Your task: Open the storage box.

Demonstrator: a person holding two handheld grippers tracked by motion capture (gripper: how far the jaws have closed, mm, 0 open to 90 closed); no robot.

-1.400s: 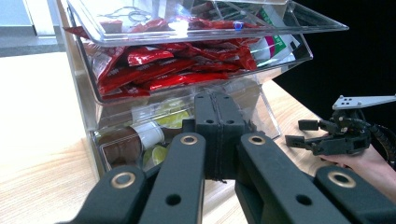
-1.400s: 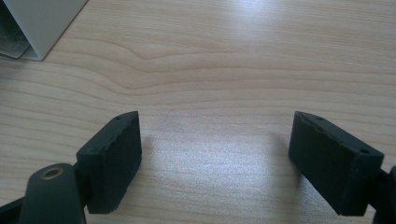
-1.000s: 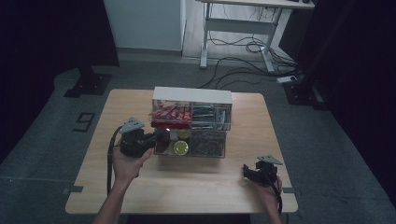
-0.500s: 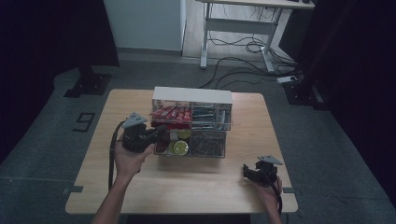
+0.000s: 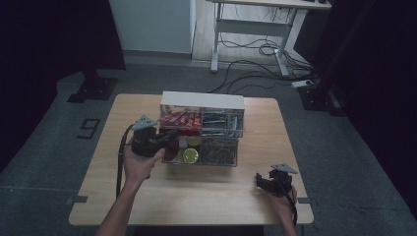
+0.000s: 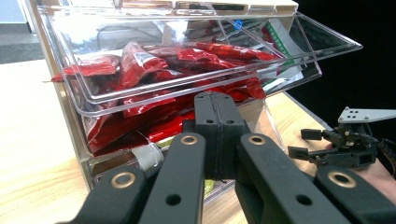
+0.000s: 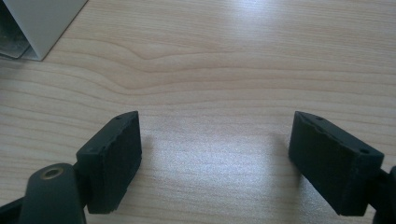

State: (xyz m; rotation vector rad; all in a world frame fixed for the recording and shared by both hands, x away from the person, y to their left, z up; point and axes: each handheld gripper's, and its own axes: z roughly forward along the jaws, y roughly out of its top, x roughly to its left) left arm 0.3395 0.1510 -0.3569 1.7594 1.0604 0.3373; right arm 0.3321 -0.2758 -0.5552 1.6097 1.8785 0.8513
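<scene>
Just above your pressed-together left gripper (image 6: 217,112) fingers, the tilted bin (image 6: 196,88) of red packets (image 6: 154,70) could spill if nudged upward.

Glossy red foil-like packets (image 6: 154,70) fill a clear, smooth plastic drawer (image 6: 210,91) on a pale matt wood-grain table (image 7: 224,60), beside matt black plastic gripper pads (image 7: 116,149) with a faintly rough face.

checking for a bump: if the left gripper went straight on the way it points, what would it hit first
Probably the clear drawer full of red packets, which sits right ahead of the shut left gripper; depth is hard to judge, and it may already be touching the front.
</scene>
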